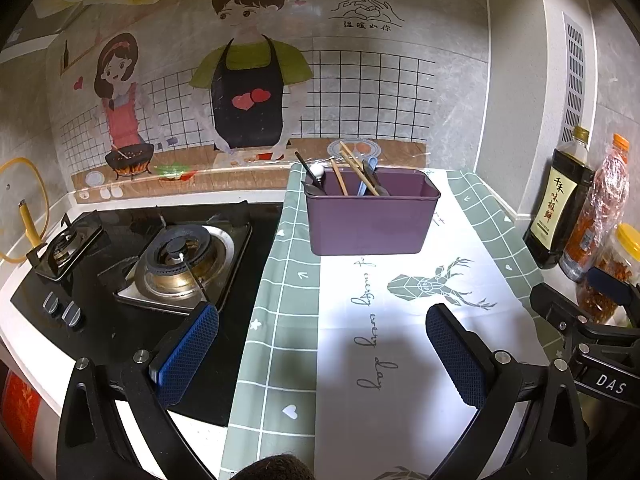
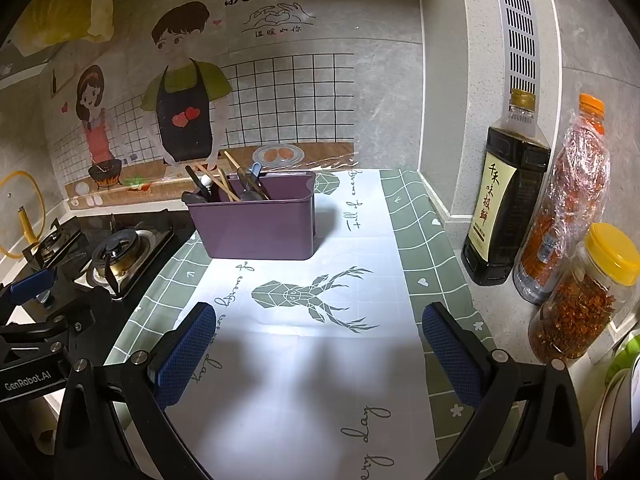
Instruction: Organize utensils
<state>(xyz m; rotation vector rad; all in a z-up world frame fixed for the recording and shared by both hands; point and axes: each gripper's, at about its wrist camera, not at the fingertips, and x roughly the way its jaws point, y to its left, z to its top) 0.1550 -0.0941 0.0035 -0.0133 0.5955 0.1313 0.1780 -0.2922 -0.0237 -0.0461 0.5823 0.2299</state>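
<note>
A purple plastic bin (image 1: 370, 216) stands at the back of the deer-print cloth (image 1: 400, 320); it also shows in the right wrist view (image 2: 260, 224). Wooden chopsticks (image 1: 358, 168), a blue utensil (image 1: 370, 172) and dark-handled utensils (image 1: 308, 172) lean inside its left part; the chopsticks (image 2: 224, 184) show in the right wrist view too. My left gripper (image 1: 322, 354) is open and empty, well in front of the bin. My right gripper (image 2: 318, 354) is open and empty above the cloth, in front of the bin.
A gas stove (image 1: 160, 256) lies left of the cloth. A soy sauce bottle (image 2: 504, 204), an orange-capped bottle (image 2: 560, 208) and a yellow-lidded chili jar (image 2: 584, 300) stand along the right wall. The illustrated wall is close behind the bin.
</note>
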